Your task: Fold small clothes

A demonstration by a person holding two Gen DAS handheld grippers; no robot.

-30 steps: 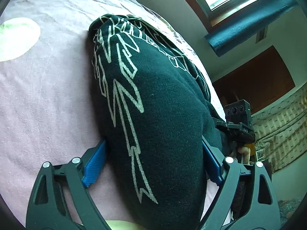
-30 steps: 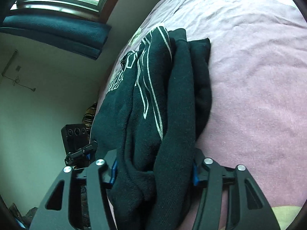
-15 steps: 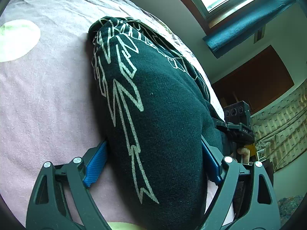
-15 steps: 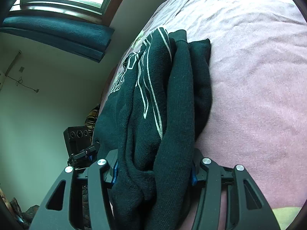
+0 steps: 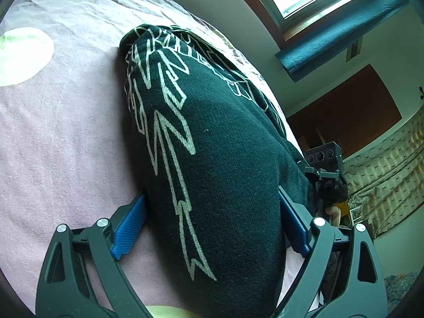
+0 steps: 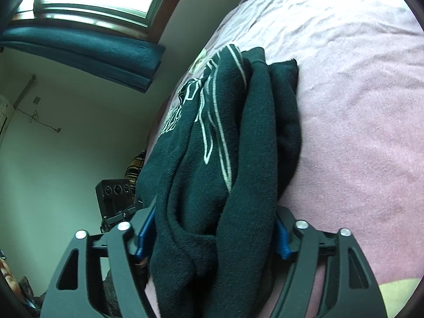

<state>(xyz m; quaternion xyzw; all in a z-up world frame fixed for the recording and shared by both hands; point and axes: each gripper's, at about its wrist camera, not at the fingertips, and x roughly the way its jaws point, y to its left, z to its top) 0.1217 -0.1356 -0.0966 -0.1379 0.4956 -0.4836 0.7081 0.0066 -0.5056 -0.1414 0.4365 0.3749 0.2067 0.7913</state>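
Observation:
A dark green sweatshirt (image 5: 225, 145) with a white line print lies folded into a thick bundle on the pink bedsheet (image 5: 66, 132). My left gripper (image 5: 212, 212) is shut on one end of it, blue pads (image 5: 127, 228) pressed against both sides. At the other end, the bundle (image 6: 217, 185) sits between the jaws of my right gripper (image 6: 213, 230). Those jaws are opening, and the blue pads (image 6: 282, 241) stand at the cloth's edges without squeezing it. Each wrist view shows the other gripper's camera block (image 5: 323, 159) behind the bundle.
The pink sheet (image 6: 357, 132) spreads wide to the right of the bundle, with a pale round patch (image 5: 23, 55) at the far left. A window with a rolled blue blind (image 6: 79, 50), a brown cupboard (image 5: 344, 122) and a patterned curtain (image 5: 384, 172) stand beyond the bed.
The right gripper's jaws have spread apart, and the bundle between them has loosened and widened. The left gripper and its end of the sweatshirt have stayed as they were.

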